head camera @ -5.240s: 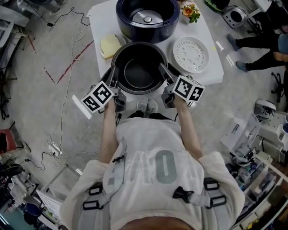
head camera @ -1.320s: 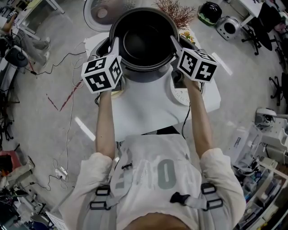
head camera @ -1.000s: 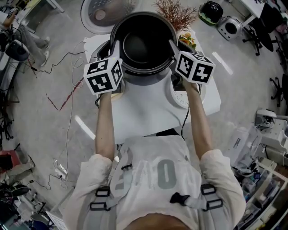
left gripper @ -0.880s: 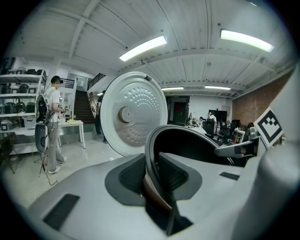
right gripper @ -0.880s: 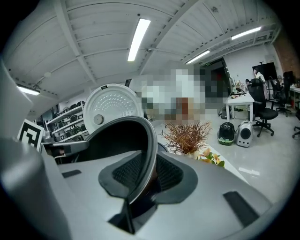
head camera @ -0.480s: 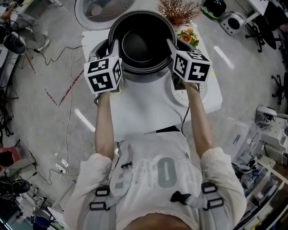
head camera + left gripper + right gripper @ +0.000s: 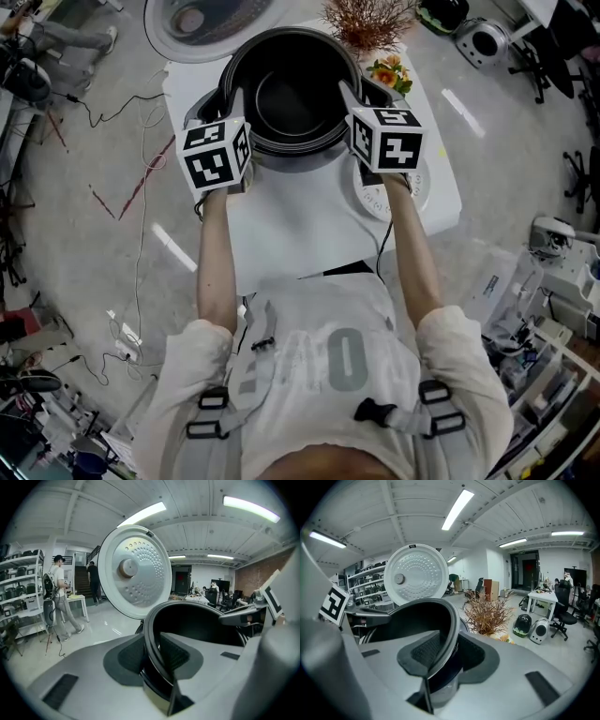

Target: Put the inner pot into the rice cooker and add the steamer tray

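Note:
The black inner pot (image 7: 291, 94) sits in the mouth of the dark rice cooker (image 7: 292, 159) on the white table (image 7: 309, 234). My left gripper (image 7: 234, 101) holds the pot's left rim (image 7: 152, 634); both pads touch it, though the jaws have just been opening. My right gripper (image 7: 349, 94) straddles the right rim (image 7: 452, 620); its jaws have also been opening, and a dark gap shows beside the outer pad. The cooker's open lid (image 7: 133, 571) stands behind the pot. The white perforated steamer tray (image 7: 417, 187) lies on the table under my right forearm.
A dried plant (image 7: 367, 17) and small flowers (image 7: 389, 73) stand at the table's far right corner. Cables trail over the floor at the left (image 7: 141, 187). Two people (image 7: 58, 597) stand far off by some shelves. Desks and chairs fill the right side of the room (image 7: 562, 606).
Both grippers have sunk with the pot, which has dropped from above the cooker into its mouth. The right gripper's cube has rolled a little.

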`<state>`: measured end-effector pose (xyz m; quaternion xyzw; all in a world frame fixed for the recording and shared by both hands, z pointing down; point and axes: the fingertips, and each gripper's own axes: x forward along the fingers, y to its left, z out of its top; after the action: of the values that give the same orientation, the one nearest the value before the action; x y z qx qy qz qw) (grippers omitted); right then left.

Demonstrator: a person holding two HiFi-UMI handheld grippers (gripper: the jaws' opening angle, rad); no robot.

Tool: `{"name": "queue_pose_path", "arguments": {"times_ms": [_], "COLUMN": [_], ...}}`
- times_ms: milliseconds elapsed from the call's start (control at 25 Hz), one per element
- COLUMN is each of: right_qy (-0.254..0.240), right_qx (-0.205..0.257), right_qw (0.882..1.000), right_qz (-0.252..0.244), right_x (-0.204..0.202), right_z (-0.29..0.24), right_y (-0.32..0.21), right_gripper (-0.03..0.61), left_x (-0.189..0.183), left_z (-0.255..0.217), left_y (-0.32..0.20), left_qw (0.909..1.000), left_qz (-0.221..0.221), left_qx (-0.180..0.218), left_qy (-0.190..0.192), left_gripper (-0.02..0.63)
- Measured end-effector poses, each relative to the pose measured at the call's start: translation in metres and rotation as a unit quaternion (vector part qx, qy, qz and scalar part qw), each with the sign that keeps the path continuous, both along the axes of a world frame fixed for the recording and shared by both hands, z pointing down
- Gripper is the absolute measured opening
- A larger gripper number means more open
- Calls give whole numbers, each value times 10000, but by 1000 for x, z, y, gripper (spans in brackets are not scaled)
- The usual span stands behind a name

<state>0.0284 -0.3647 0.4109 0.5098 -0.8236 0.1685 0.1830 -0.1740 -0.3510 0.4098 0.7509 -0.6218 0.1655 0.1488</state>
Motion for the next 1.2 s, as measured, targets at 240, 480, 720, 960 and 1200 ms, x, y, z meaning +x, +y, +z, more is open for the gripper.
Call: {"name": "queue_pose_path", "arguments": {"times_ms": [240,480,720,960,1200], "right_qy": [326,445,882,777,714], "right_qx": [92,49,396,393,462], "right_qw": [9994,9990,9952,9961,9962], "right_qz": [-120,-92,-117,-154,-166], "right_x": [4,3,0,3,1], "right_z": [3,10,10,8,0], "right_y": [-4,-9,-10,-10,-10], "right_gripper": [150,149,159,160,163], "left_x": [5,4,4,7,5], "left_z": [7,13,11,9,-1], "left_y": [-5,-9,-12,-13,-13], "left_qw": [9998,9995,9979,9981,9982], "left_qz": [23,45,114,68,23], "left_qx": [-92,-112,112,138,223], "left_qy": [-188,-278,-630,-590,-551], "left_gripper": [100,100,101,100,101]}}
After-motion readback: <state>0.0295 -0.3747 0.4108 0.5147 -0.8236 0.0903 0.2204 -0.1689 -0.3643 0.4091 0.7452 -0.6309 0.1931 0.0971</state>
